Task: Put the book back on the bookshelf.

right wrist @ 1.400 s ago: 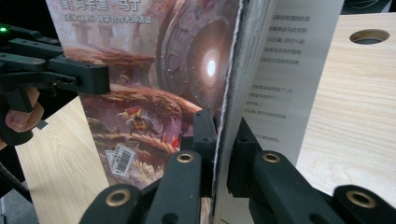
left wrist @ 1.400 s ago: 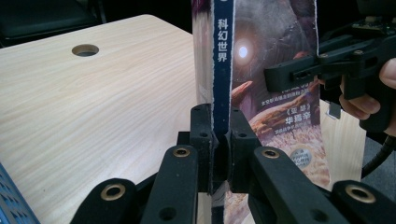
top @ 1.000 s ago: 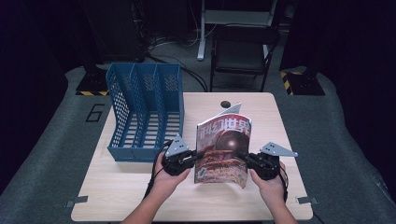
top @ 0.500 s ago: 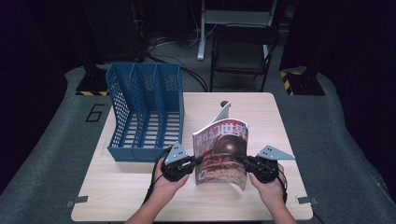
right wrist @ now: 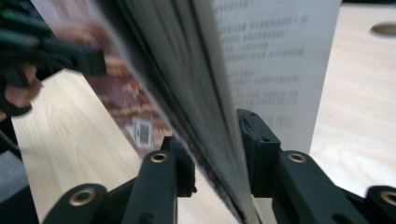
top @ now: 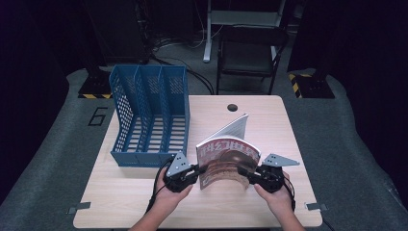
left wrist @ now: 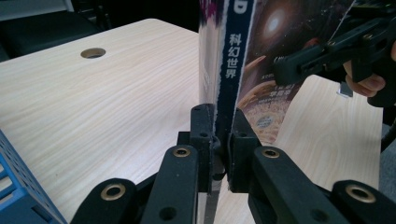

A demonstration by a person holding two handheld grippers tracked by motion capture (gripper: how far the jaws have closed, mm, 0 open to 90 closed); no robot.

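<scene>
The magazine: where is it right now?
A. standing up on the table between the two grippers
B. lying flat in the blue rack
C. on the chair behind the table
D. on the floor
A. In the high view the magazine stands upright on the table, with the left gripper at one edge and the right gripper at the other; the blue rack beside it holds nothing.

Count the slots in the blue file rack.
3: the rack stands left of the magazine, its slots side by side, left, middle and right, all empty.
</scene>
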